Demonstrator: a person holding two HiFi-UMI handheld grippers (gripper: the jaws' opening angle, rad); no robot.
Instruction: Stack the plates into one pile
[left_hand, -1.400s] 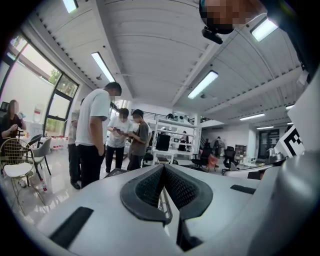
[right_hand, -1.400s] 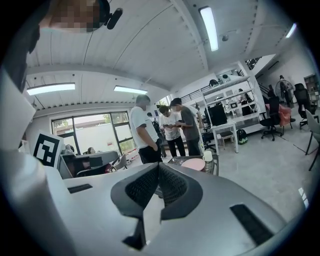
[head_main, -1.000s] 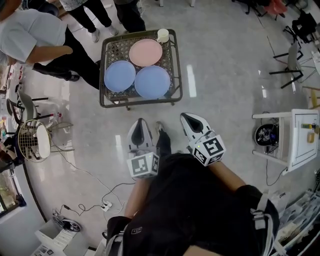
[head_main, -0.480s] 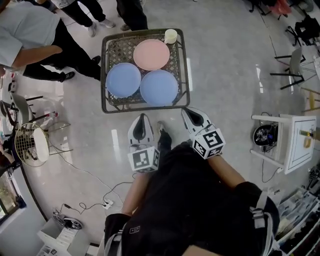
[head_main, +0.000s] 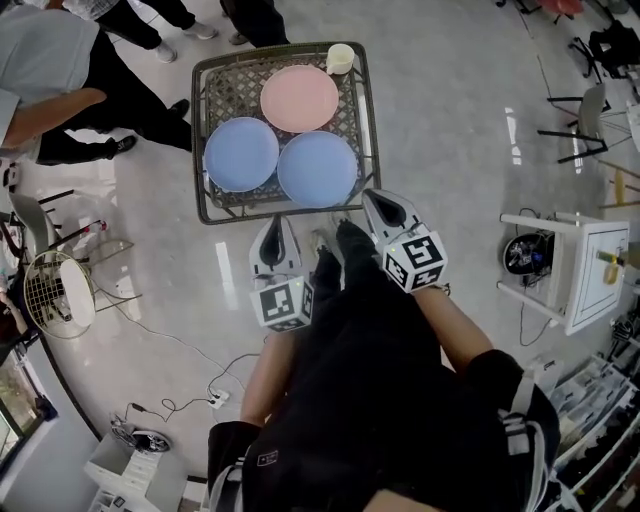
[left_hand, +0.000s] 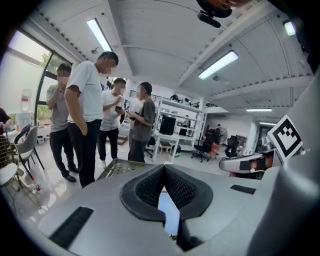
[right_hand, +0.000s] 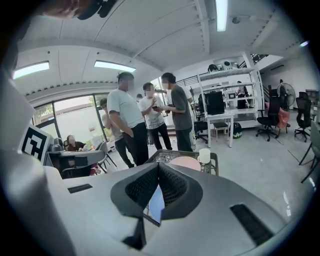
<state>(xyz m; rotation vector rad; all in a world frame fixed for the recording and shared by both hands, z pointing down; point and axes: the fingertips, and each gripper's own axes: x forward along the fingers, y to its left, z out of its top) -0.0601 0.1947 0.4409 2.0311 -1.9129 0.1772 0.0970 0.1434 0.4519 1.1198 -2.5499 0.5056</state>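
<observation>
Stacking has not begun. On the table (head_main: 198, 130) three plates lie side by side, none piled. One pink plate (head_main: 299, 98) sits at the table's far side. One blue plate (head_main: 241, 154) lies near left and a second blue plate (head_main: 317, 168) near right. One cup (head_main: 340, 58) stands at the far right corner. The left gripper (head_main: 277, 226) and right gripper (head_main: 379, 201) hover at the table's near edge, jaws together and empty. Two plates likely need lifting onto a third.

Wire-mesh table (head_main: 228, 95), upper centre of frame, holds pink plate (head_main: 300, 98) at top, left blue plate (head_main: 241, 154) and right blue plate (head_main: 317, 169) below it, cream cup (head_main: 340, 59) at top-right corner.
</observation>
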